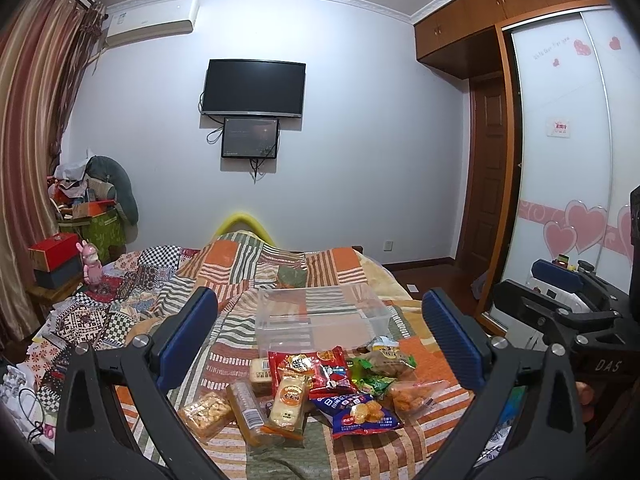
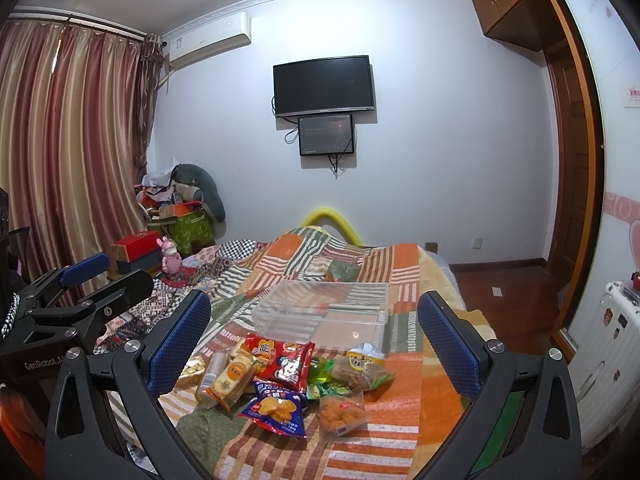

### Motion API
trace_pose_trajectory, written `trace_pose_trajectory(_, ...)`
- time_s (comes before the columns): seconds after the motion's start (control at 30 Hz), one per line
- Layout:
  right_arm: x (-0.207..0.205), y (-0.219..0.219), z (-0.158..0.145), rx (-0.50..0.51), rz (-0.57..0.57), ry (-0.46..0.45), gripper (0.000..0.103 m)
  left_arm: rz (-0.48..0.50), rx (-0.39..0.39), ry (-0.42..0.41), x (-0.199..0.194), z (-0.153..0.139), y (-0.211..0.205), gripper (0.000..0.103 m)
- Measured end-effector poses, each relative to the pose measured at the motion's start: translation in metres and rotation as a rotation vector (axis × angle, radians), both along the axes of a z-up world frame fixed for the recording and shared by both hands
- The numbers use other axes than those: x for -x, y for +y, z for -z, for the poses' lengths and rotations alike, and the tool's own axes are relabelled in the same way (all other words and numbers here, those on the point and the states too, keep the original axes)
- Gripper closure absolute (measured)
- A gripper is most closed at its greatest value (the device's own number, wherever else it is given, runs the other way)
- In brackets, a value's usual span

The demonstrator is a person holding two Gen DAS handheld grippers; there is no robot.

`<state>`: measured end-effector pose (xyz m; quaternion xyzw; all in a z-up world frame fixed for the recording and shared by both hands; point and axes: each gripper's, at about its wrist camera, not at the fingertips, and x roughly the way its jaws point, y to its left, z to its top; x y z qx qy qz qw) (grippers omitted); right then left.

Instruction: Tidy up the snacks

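A heap of snack packets lies on the patchwork bedspread: a red packet [image 1: 316,368] [image 2: 280,362], a blue cracker packet [image 1: 358,414] [image 2: 274,410], yellow biscuit packs [image 1: 286,402] [image 2: 230,378], green sweets [image 1: 372,382] [image 2: 324,374] and a clear bag of fried bites [image 1: 412,394] [image 2: 342,410]. Behind them stands an empty clear plastic box [image 1: 320,318] [image 2: 324,312]. My left gripper [image 1: 320,340] is open and empty above the heap. My right gripper [image 2: 316,340] is open and empty too. Each shows at the edge of the other's view.
The bed [image 2: 400,280] fills the middle. A bedside stand with a red box [image 1: 54,254] and a pink toy [image 1: 92,266] is at the left. A wardrobe [image 1: 560,160] and a white suitcase [image 2: 608,340] are at the right. The floor [image 2: 508,292] lies beyond.
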<state>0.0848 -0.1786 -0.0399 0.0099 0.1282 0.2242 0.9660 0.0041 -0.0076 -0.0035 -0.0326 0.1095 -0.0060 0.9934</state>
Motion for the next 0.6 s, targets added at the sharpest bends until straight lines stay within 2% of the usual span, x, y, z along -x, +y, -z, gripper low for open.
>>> trace_pose_trajectory(0.33,0.0,0.002,0.001,-0.009,-0.008,0.002,0.0,0.015,0.023,0.013,-0.003,0.001,0.008,0.001)
trace_pose_trajectory(0.4,-0.001,0.004,0.002,-0.005,-0.007,0.007,0.0,0.021,0.021,0.011,-0.003,0.001,0.008,0.006)
trace_pose_trajectory(0.47,-0.002,0.004,0.003,-0.002,-0.009,0.01,0.001,0.029,0.016,0.018,-0.004,0.002,0.009,0.015)
trace_pose_trajectory(0.6,-0.006,0.005,0.006,0.006,-0.02,0.024,0.01,0.048,0.016,0.054,-0.011,0.009,0.011,0.025)
